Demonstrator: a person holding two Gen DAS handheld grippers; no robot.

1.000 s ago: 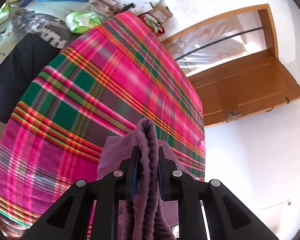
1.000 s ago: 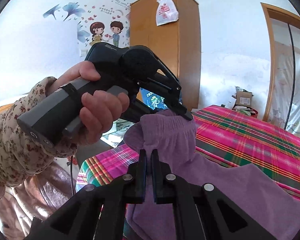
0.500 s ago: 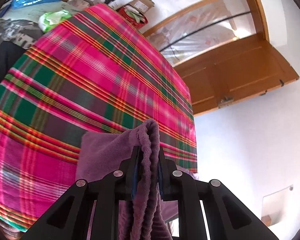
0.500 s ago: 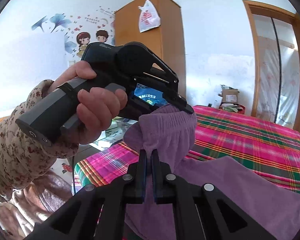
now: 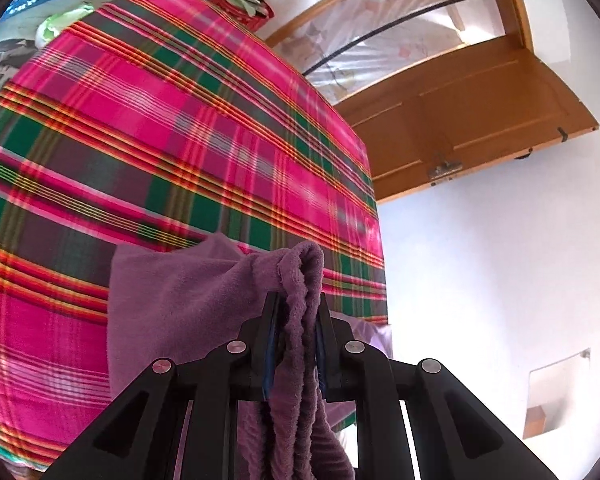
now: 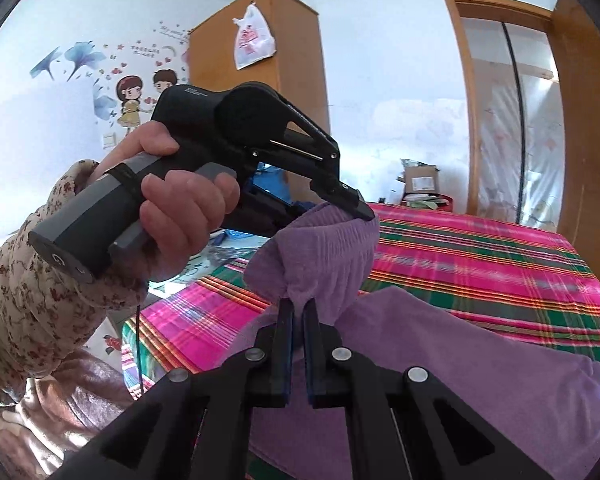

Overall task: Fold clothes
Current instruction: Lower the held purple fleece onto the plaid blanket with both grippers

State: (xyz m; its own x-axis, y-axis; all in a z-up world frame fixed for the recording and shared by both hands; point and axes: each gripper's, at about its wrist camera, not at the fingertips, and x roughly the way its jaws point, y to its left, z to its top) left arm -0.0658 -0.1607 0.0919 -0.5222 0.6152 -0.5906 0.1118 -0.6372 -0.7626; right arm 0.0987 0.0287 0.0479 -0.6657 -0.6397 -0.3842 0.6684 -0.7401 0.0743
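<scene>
Two handheld claws are lifting a purple garment (image 6: 440, 360) above a bed covered in a pink and green plaid blanket (image 5: 160, 140). The left claw (image 5: 298, 320) is pinching a thick bunched fold of its ribbed edge, while the right claw (image 6: 298, 312) is pressing nearly together on another thin edge. A hand (image 6: 180, 216) in a floral sleeve is gripping the left claw's handle.

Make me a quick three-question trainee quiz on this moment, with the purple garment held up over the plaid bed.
1. True or false: both grippers are shut on the purple garment.
2. The left gripper pinches which part? A) a flat single layer B) the bunched, ribbed edge C) nothing
3. What hangs on the wooden wardrobe?

Key: 1 true, the right gripper grips too. 2 B. 3 a white plastic bag.
</scene>
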